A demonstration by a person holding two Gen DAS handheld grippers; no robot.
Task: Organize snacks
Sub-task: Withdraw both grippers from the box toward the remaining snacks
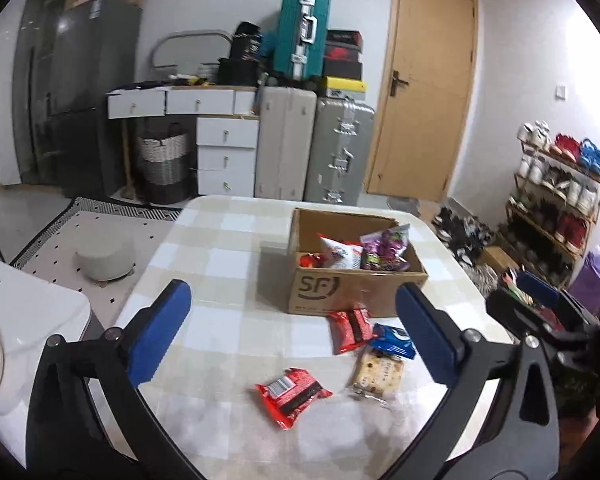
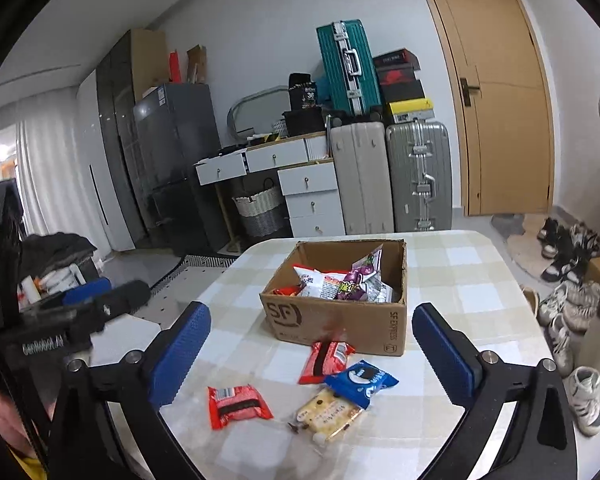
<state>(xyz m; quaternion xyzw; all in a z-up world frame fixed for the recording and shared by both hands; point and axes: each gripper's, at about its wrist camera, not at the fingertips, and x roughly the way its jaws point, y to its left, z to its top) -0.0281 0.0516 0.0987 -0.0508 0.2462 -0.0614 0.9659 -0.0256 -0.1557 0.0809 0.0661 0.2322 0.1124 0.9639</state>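
Both tongs are released, with the jaws wide apart and nothing between them: the left gripper (image 1: 292,320) and the right gripper (image 2: 312,344) hover above the checkered table (image 2: 460,280). Below them four snacks lie close together: a red packet (image 2: 238,404), a cracker pack (image 2: 328,418), a blue packet (image 2: 360,382) overlapping it, and a second red packet (image 2: 326,360) just beside the cardboard box (image 2: 332,324). Inside the box more snack bags (image 2: 340,280) are piled.

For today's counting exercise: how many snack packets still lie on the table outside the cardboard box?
4: a red packet against the cardboard box, a blue packet just nearer, a pale biscuit packet under its edge, and a second red packet apart, to the left. None seems hidden.
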